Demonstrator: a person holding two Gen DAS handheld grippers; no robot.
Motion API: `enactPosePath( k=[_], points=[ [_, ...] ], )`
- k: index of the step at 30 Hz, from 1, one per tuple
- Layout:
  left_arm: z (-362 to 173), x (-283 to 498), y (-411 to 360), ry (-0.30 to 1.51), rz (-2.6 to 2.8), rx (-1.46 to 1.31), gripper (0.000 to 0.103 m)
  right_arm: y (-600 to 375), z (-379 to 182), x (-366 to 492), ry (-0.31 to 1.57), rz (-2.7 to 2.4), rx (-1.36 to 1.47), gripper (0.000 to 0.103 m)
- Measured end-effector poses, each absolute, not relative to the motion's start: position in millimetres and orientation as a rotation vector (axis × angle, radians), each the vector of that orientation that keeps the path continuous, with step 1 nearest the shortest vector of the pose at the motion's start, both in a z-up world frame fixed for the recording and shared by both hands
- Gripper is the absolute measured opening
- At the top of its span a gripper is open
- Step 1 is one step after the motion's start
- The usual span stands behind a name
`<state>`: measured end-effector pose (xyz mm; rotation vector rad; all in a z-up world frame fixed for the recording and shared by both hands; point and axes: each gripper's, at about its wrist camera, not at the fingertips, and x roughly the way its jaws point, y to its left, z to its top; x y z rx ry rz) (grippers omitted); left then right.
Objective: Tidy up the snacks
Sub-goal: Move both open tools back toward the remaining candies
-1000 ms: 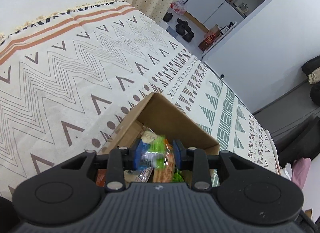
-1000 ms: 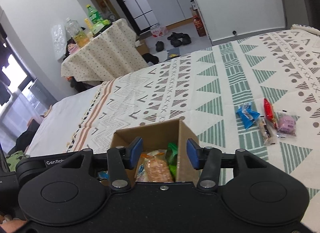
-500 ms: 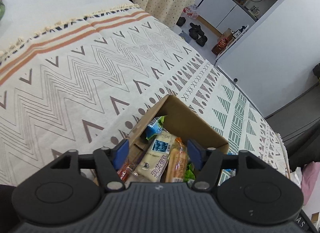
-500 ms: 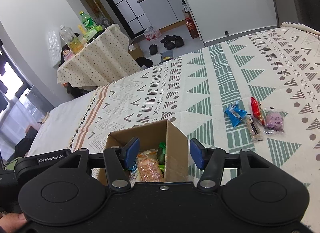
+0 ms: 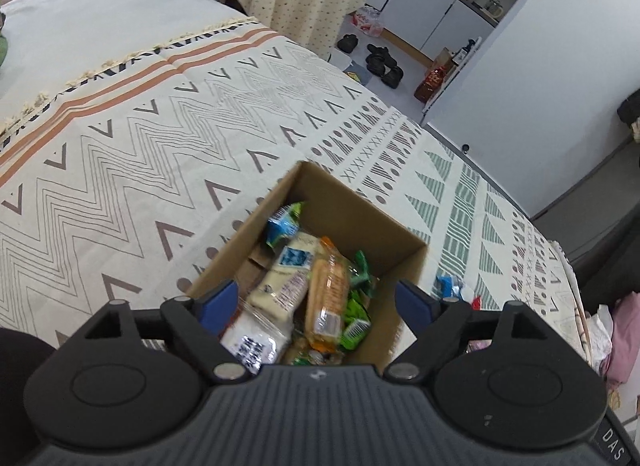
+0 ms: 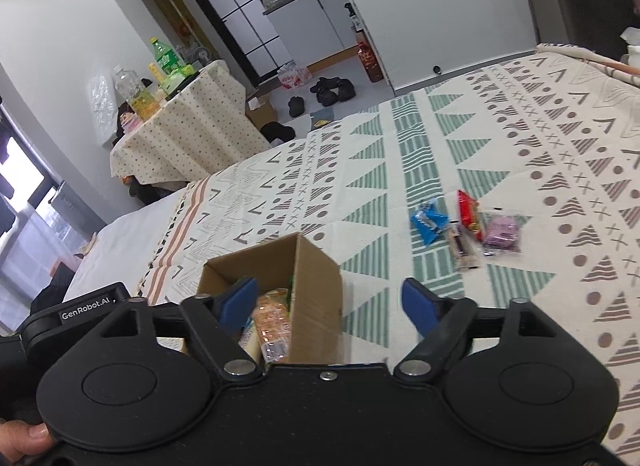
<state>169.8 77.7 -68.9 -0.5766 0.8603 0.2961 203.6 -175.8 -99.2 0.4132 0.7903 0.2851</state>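
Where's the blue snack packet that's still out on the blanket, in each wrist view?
Left wrist: blue packet at lower right, just beyond the box's right side, partly hidden.
Right wrist: blue packet right of centre, leftmost of the loose snacks.
Shared landmark: cardboard box.

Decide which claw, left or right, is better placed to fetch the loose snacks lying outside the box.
Right, probably. The right claw faces the loose snacks on the blanket, jaws opening with nothing between them. The left claw hangs over the box, also opening and holding nothing.
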Motion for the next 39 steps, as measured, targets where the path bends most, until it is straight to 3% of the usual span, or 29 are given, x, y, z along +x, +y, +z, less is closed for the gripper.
enactPosePath(
  k=[6, 18, 39],
  points=[
    [-59.6, 166.7, 53.2, 0.836, 0.285, -0.534, 0.094, -197.9, -97.6, 196.0, 0.779, 0.258, 0.42, 0.096],
    [-58.6, 172.1, 14.2, 0.874, 0.228, -0.522, 0.101, -237.9, -102.9, 191.1, 0.757, 0.23, 0.452, 0.103],
    [-85.6, 206.3, -54.8, 0.916, 0.212, -0.421, 0.102, -294.7, -142.0, 222.3, 0.797, 0.25, 0.494, 0.103]
  ],
)
